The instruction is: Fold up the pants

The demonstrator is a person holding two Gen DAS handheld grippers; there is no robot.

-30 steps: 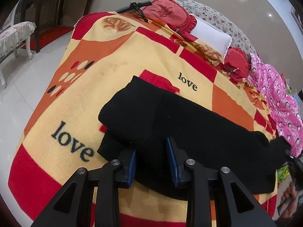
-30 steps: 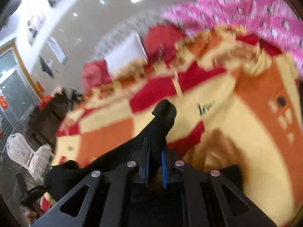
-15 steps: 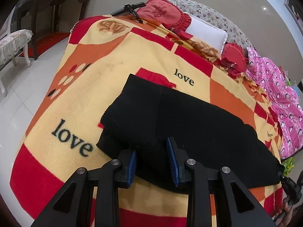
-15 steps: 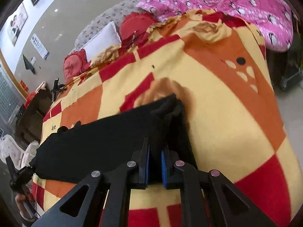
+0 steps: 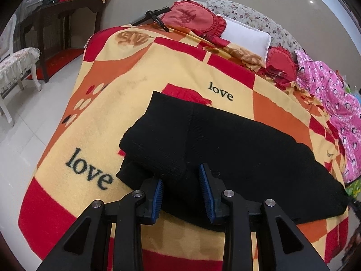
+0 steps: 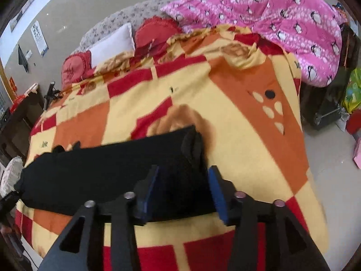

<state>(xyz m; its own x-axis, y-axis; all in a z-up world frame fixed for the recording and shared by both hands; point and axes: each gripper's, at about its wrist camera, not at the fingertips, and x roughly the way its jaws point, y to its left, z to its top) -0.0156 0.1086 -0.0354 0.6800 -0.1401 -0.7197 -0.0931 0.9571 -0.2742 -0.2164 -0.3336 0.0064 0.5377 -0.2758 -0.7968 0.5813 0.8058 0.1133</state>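
The right gripper point(image 6: 183, 190), clamped on a raised bunch of the black pants point(image 5: 225, 153) half a second ago, now stands with jaws apart over the fabric, which it has let go. That end now lies flat on the patterned blanket point(image 5: 135, 85), so this fold appears laid down; a further fold likely remains. The left gripper point(image 5: 181, 187) is unchanged: jaws apart, holding nothing, low over the doubled end beside the blanket's near "love" lettering point(image 5: 88, 171). Both grippers point forward across the blanket towards the white pillow point(image 5: 246, 38), angled down at the pants.
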